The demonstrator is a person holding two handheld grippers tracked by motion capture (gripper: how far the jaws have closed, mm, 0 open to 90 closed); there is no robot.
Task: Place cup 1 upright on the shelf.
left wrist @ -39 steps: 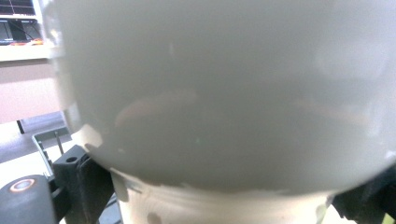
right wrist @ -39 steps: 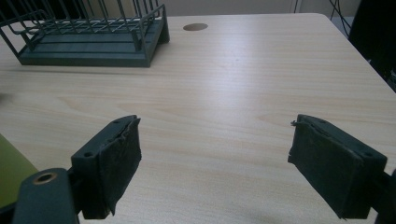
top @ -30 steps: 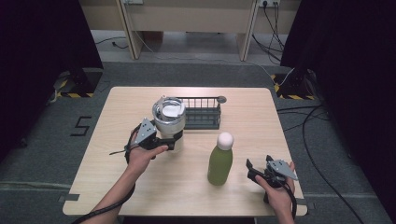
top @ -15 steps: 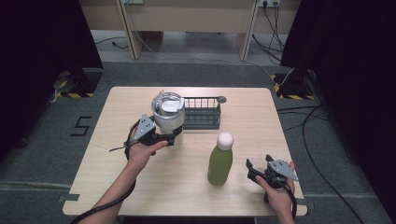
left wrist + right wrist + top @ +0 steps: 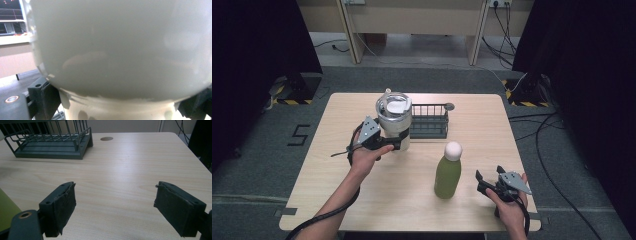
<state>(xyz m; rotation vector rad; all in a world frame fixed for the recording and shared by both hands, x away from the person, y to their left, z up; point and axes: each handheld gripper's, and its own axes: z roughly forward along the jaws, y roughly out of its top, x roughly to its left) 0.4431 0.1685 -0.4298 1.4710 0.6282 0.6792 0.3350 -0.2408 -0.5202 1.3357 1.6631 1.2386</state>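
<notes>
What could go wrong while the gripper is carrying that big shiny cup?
The left gripper clamps the steel cup low on its smooth, rounded wall, so the cup might slip or tip. The wire rack sits right beside it, so the cup's base could knock the rack's rim. The green bottle stands tall and narrow near the open right gripper; a careless nudge might topple it.

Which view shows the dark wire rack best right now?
The right gripper view: the dark wire rack shows close, bars and tray distinct. The high view shows it whole but small, behind the steel tumbler.
</notes>
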